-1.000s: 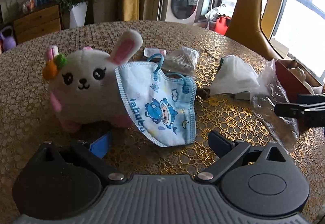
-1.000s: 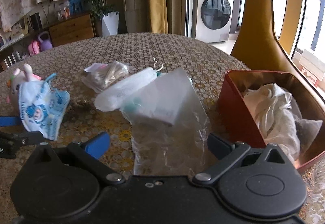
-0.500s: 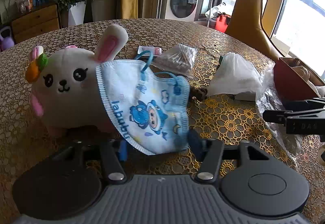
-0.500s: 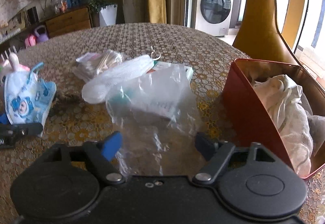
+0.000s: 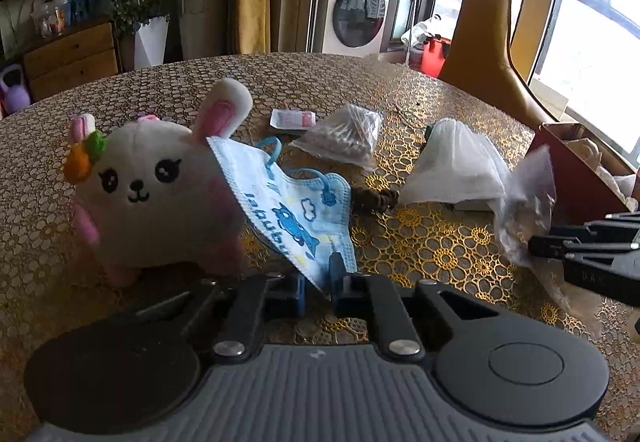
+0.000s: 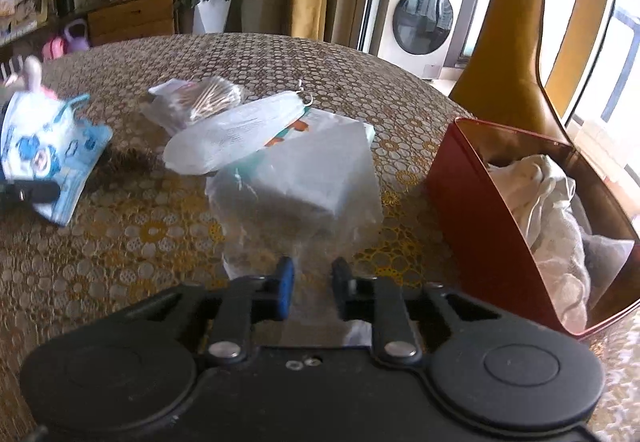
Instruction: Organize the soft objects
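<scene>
A white plush rabbit [image 5: 156,193] sits on the gold lace tablecloth with a blue printed child's face mask [image 5: 288,209] draped over its side. My left gripper [image 5: 318,282] is shut on the mask's lower edge. Seen from the right wrist, the mask [image 6: 44,157] hangs at the far left. A crumpled clear plastic bag [image 6: 296,201] lies over a white box. My right gripper [image 6: 312,282] has its jaws closing, with the bag's near edge pinched between them. In the left wrist view the bag [image 5: 528,193] bunches up at the right gripper [image 5: 536,244].
A red open box [image 6: 480,209] holding white cloth [image 6: 548,201] stands at the right. A white packet [image 6: 236,129], a bag of cotton swabs [image 6: 204,97] and a small dark hair tie [image 5: 376,197] lie mid-table. A tan chair back rises behind the box.
Both grippers went from wide open to closed. The left one took the mask's lower edge and the right one the clear bag, which has bunched upward.
</scene>
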Motion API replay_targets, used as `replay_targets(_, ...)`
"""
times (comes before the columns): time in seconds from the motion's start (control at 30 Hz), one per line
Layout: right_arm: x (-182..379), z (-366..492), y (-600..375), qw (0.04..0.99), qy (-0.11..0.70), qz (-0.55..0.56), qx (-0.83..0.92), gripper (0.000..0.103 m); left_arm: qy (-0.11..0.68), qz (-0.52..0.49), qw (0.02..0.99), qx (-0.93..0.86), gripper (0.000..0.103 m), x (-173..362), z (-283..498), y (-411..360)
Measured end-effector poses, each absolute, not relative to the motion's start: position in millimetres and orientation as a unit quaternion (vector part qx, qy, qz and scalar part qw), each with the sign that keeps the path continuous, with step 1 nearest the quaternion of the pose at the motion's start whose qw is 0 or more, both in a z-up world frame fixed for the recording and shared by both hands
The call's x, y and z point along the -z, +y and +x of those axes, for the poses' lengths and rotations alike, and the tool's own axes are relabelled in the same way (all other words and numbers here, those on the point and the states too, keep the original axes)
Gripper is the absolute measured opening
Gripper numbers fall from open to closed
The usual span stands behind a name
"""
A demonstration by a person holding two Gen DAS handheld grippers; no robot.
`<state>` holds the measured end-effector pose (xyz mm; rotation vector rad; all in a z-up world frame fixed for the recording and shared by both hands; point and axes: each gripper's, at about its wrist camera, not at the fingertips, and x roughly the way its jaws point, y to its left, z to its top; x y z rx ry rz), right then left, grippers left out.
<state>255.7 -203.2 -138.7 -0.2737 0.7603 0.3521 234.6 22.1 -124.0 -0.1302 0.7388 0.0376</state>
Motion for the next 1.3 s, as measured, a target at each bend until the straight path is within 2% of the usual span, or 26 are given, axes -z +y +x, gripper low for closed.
replay_targets(0.17,126.8,245.4,-208.3,0.915,0.349,-0.113,-0.166,0.007,0.343,-0.057,0.937,-0.010,0.007,111.6,228.2,22.7)
replay_targets(0.93,35.3,177.3,-250.1,0.940,0.281,-0.021,-0.192,0.006,0.270,-0.063,0.959,0.052,0.004,42.3,189.1,19.5)
replay_targets(1.3,35.0,165.0,-264.5,0.938,0.288,-0.007,-0.191,0.006,0.335,-0.053,0.938,0.068,0.004,62.9,186.1,24.0)
